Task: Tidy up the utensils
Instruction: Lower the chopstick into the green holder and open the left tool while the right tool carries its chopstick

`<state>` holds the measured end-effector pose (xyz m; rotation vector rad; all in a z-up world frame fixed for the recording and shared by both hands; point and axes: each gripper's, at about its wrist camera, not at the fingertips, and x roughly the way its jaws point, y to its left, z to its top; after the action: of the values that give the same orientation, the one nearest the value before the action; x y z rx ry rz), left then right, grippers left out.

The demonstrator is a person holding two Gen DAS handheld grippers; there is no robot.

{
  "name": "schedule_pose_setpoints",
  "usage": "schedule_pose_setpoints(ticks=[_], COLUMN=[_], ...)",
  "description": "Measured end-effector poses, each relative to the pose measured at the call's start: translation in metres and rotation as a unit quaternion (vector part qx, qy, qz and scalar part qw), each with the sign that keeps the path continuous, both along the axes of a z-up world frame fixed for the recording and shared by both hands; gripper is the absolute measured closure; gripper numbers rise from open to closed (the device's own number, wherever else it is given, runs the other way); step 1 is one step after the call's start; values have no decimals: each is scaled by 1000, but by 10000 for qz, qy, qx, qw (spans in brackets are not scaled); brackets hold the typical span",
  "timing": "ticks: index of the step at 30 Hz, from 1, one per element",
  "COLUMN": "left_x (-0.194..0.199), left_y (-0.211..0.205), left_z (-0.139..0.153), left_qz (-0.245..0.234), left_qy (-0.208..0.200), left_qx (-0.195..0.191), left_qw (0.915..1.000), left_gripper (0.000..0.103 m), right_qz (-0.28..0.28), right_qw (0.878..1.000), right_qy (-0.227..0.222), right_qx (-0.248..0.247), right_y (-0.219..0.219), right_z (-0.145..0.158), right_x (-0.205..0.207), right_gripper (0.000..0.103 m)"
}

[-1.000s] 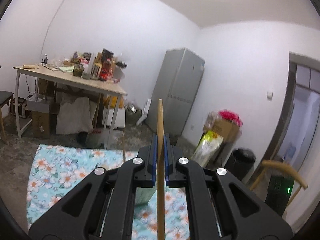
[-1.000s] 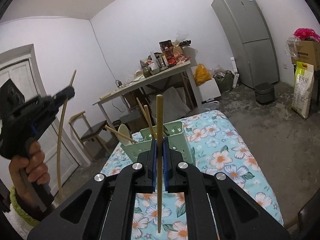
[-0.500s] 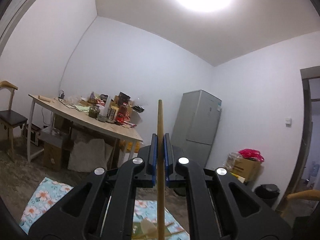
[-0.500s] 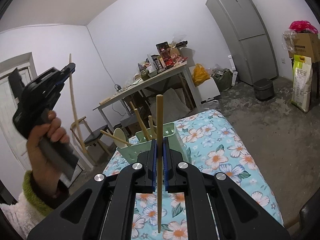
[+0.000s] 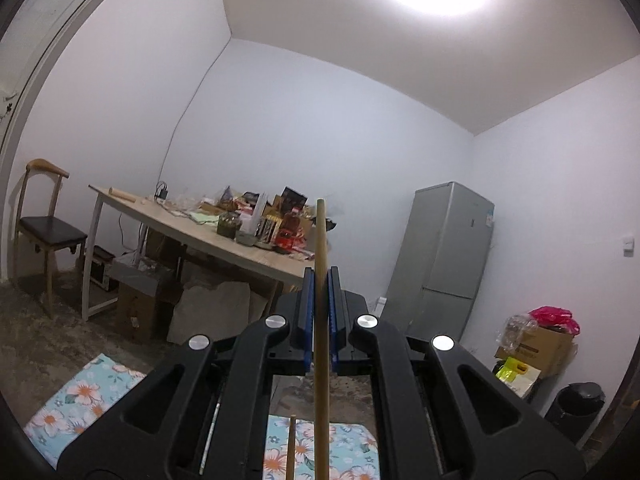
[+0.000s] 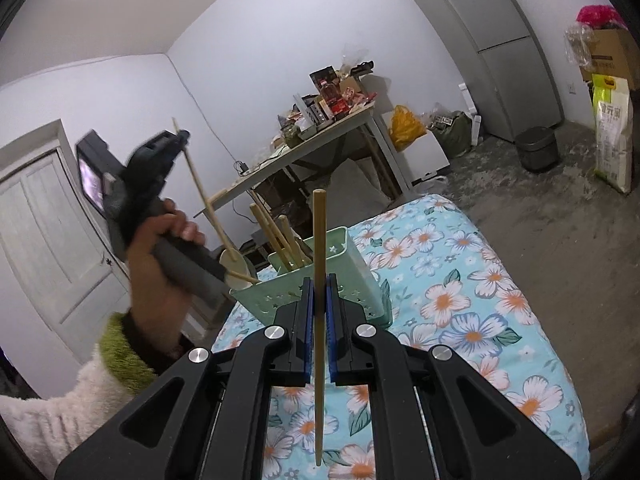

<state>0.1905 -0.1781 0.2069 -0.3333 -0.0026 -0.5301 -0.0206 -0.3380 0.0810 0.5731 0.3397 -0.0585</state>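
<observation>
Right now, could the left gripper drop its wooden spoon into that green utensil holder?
Probably yes. The left gripper holds a wooden spoon whose bowl already hangs just above the near end of the green utensil holder. That end looks open; the chopsticks stand further along.

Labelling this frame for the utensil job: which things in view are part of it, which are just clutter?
Part of the job:
- left gripper, shut on a wooden stick
- right gripper, shut on a chopstick
- green holder with utensils standing in it
- floral cloth under the holder

Clutter:
- fridge
- crowded table
- chair
- bin
- cardboard box
</observation>
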Motion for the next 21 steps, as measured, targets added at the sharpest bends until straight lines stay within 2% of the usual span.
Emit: schedule_pose_setpoints(ticks=[7, 14, 18, 21], left_x=[16, 22, 22, 22], left_y=[-20, -32, -41, -45], left_z=[-26, -31, -37, -42], left_qz=[191, 432, 737, 725], left_qy=[13, -86, -243, -221], left_qx=[308, 419, 531, 626], left_qw=[9993, 9982, 9956, 9952], left_gripper=[98, 98, 98, 97], right_qz=[-50, -78, -75, -90], right_qw=[9999, 9998, 9998, 9997], right_qy=[51, 69, 90, 105], right_qx=[86, 198, 187, 219], right_y=[-11, -17, -18, -19], right_z=[-6, -12, -13, -14], right_x=[3, 3, 4, 2], right_gripper=[97, 97, 97, 97])
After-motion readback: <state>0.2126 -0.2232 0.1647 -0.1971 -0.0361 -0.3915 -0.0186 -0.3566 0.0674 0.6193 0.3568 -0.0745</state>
